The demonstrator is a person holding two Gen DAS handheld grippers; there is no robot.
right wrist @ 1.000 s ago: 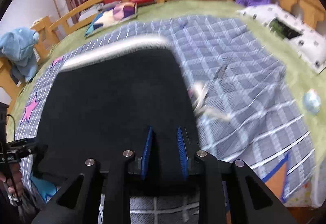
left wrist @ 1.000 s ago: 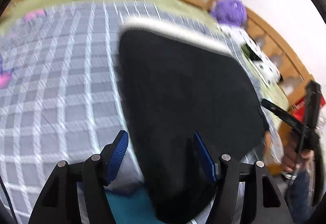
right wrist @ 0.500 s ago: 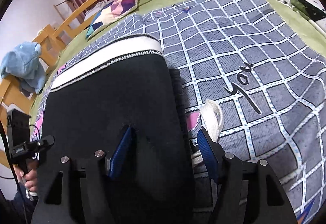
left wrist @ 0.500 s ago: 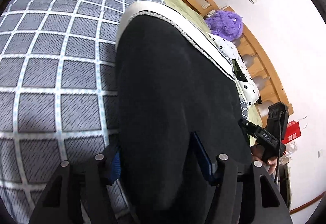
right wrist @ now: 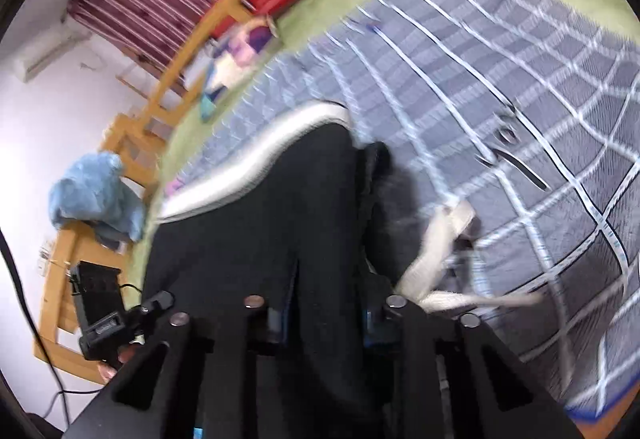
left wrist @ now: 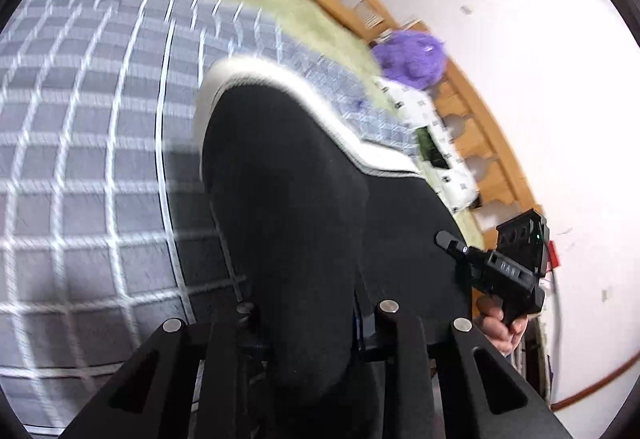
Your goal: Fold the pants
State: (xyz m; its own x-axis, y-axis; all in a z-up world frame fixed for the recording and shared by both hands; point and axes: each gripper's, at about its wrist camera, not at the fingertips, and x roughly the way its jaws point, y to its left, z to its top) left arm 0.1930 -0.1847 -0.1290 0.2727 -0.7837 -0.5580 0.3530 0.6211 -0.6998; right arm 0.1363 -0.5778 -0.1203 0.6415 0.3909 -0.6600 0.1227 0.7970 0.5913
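The black pants point(left wrist: 296, 199) with a white waistband point(left wrist: 280, 79) hang over the grey checked bedspread point(left wrist: 80, 159), lifted at the near end. My left gripper point(left wrist: 304, 315) is shut on the near edge of the pants. In the right wrist view the pants point(right wrist: 260, 239) fill the middle, their waistband point(right wrist: 256, 159) is farther away, and a white drawstring point(right wrist: 436, 243) dangles to the right. My right gripper point(right wrist: 324, 315) is shut on the pants' near edge. Each view shows the other gripper at the opposite corner, the right point(left wrist: 500, 271) and the left point(right wrist: 108, 323).
A wooden bed rail point(left wrist: 480, 127) runs around the bed. A purple plush toy point(left wrist: 412, 59) and a white spotted pillow point(left wrist: 432, 143) lie at the right side. A blue cloth point(right wrist: 96, 195) hangs on the rail, and a patterned pillow point(right wrist: 236, 55) lies at the head.
Both grippers have closed on the pants' near edge and lifted it off the bed. The drawstring now swings loose. The views are motion-blurred.
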